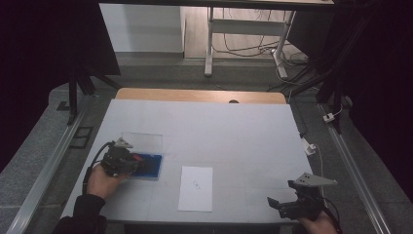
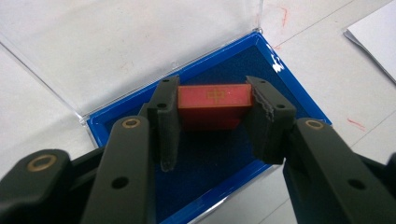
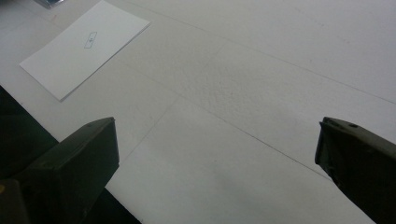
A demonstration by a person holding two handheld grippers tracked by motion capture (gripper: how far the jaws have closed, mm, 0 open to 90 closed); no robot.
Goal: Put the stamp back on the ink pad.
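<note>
Left gripper [image 2: 212, 123] clamped a red block [image 2: 213, 105] inside the open blue case [image 2: 289, 88], left part of table [image 1: 243, 131]. Right gripper [image 3: 217, 163] jaws spread wide, empty, near-right edge; paper sheet [image 1: 196, 188] between them

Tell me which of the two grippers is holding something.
The left gripper: its jaws clamp a red block over the open blue case. The right gripper is spread wide over bare table, holding nothing.

I seem to be working in a lab: a white-covered wooden table [image 1: 204, 95], dark curtains [image 1: 44, 48], grey metal floor rails [image 1: 46, 163], loose black cables [image 1: 246, 48].
</note>
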